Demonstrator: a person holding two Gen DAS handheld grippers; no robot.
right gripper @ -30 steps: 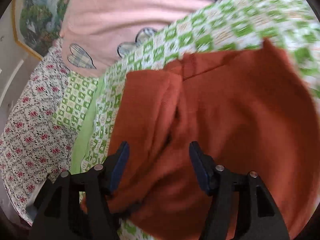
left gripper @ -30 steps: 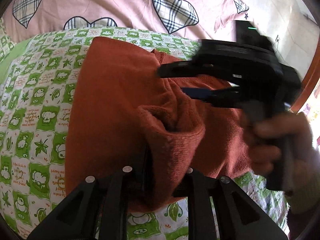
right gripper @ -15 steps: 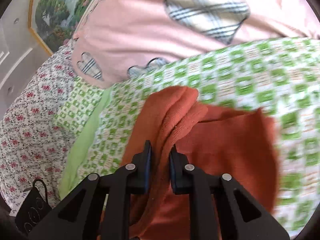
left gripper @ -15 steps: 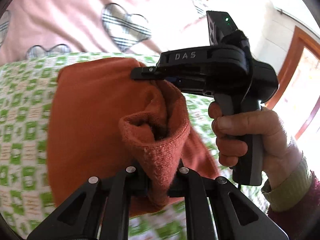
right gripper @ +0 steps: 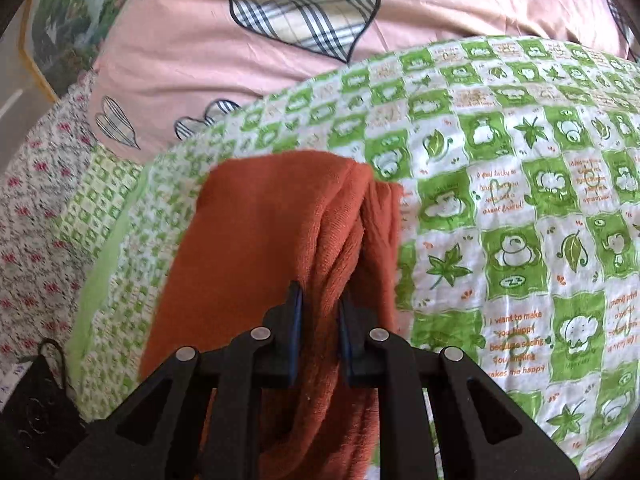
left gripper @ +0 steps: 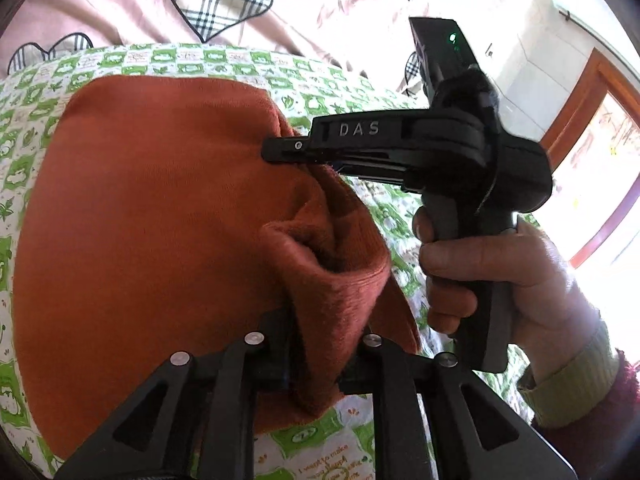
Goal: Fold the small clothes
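A rust-orange knit garment (left gripper: 152, 216) lies on a green-and-white checked blanket (left gripper: 224, 60). My left gripper (left gripper: 316, 344) is shut on a bunched ribbed edge of the garment near the bottom of the left wrist view. My right gripper (left gripper: 280, 150), held by a hand, shows in the same view pinching the garment's right edge further back. In the right wrist view the right gripper (right gripper: 320, 312) is shut on a lifted fold of the orange garment (right gripper: 256, 232), which hangs over the blanket (right gripper: 500, 208).
A pink quilt with plaid hearts (right gripper: 304, 12) lies behind the blanket. A floral sheet (right gripper: 32, 216) lies to the left, with a black object (right gripper: 36, 408) at the lower left. A wooden door frame (left gripper: 576, 120) stands at the right.
The right gripper closed on the garment's edge. Both grippers have lifted the right side of the garment and carried it over to the left, so less of it lies spread on the blanket.
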